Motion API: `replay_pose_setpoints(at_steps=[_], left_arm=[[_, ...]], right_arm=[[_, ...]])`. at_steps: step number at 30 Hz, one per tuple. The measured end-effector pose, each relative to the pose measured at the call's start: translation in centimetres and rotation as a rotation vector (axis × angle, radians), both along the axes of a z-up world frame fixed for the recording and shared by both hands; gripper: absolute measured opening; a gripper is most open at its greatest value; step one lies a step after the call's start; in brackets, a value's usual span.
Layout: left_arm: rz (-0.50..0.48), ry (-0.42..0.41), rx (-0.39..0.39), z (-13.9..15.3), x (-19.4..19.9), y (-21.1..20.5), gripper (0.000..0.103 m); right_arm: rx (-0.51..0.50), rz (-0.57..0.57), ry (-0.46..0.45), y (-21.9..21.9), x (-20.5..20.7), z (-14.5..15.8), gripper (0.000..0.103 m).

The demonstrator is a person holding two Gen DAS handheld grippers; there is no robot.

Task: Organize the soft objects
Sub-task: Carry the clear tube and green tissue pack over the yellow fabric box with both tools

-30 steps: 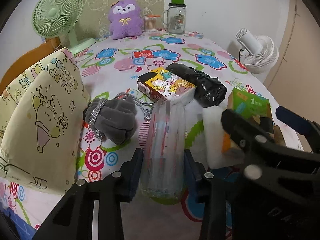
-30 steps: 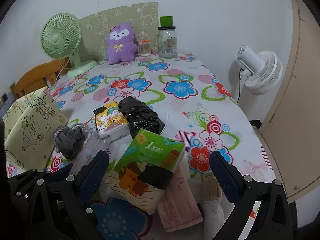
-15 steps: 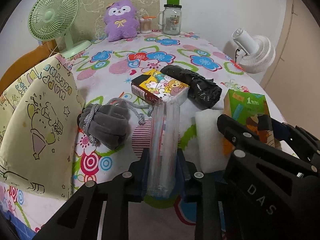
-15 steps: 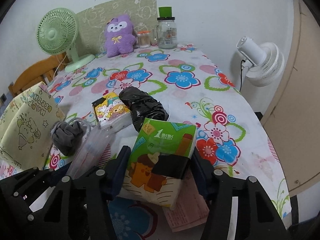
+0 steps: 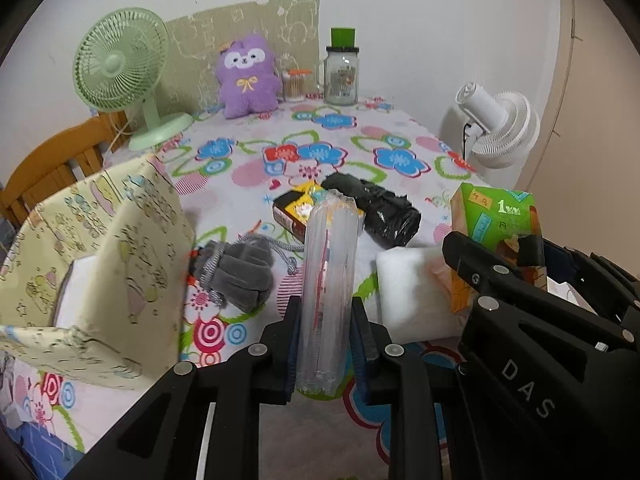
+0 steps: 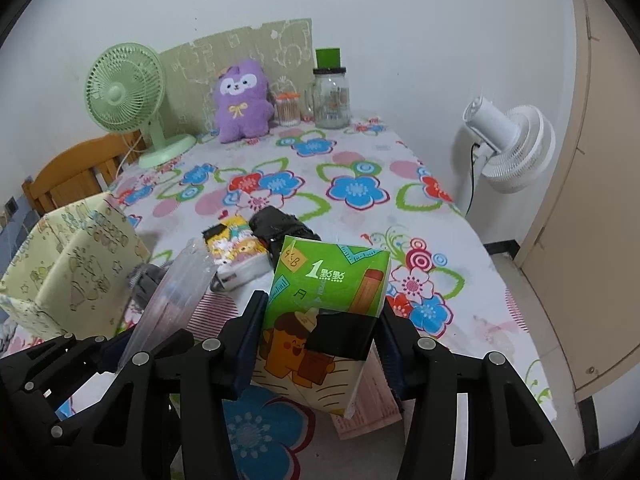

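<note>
A: Left gripper (image 5: 325, 342)?
B: Clamped on the clear plastic sleeve (image 5: 328, 288), which tilts toward 12 o'clock above the flowered tablecloth (image 5: 352, 148); the yellow gift bag (image 5: 100, 264) sits at 9 o'clock.
A: Right gripper (image 6: 318, 354)?
B: Jaws just closed in, now grasping the green tissue pack (image 6: 326, 312), dead centre of its view, clear of the cloth.

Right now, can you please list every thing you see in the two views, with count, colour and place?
table fan: 1, green, far left
plush toy: 1, purple, far edge
jar: 1, clear, green lid, far edge
standing fan: 1, white, right of table
box: 1, pale yellow, near left
pouch: 1, grey, beside box
black bag: 1, centre
left tool: shut on clear pack
right tool: closing on tissue pack
</note>
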State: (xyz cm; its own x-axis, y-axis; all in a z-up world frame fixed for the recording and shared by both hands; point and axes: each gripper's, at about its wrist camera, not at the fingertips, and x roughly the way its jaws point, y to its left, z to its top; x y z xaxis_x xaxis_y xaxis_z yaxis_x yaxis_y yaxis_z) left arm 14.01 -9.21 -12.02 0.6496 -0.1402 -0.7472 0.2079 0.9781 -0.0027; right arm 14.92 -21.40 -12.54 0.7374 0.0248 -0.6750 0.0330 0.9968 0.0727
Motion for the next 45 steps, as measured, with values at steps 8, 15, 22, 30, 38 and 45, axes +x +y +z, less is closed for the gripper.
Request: replay_pose_setpoints(at_steps=[8,15,22,30,38,45], left_arm=[[0.006,-0.065,0.003,2.4,-1.5,0.4,0.021],[0.006,-0.115,-0.008,4.7,-2.8,1.0,0.021],[0.013,-0.153,-0.01,6.3,-3.5,1.7,0.021],[0.03,-0.178,-0.029,7.6,-4.2,3.1,0.021],[0.05,-0.211,-0.016,8.5,-4.4,5.0,0.021],[0.085,-0.218,-0.02,8.9,-3.8,7.2,0.021]], right_arm=[[-0.013,-0.002,-0.049,0.4,-1.7,2.5,0.054],[-0.02,-0.016,-0.093,0.6,-3.0,4.8,0.054],[-0.021,-0.011,-0.125,1.4,-3.9,6.6,0.054],[-0.027,0.004,-0.146,2.7,-4.5,7.9,0.054],[-0.031,0.033,-0.16,4.8,-4.4,8.9,0.054],[-0.031,0.071,-0.172,7.0,-3.7,9.5,0.054]])
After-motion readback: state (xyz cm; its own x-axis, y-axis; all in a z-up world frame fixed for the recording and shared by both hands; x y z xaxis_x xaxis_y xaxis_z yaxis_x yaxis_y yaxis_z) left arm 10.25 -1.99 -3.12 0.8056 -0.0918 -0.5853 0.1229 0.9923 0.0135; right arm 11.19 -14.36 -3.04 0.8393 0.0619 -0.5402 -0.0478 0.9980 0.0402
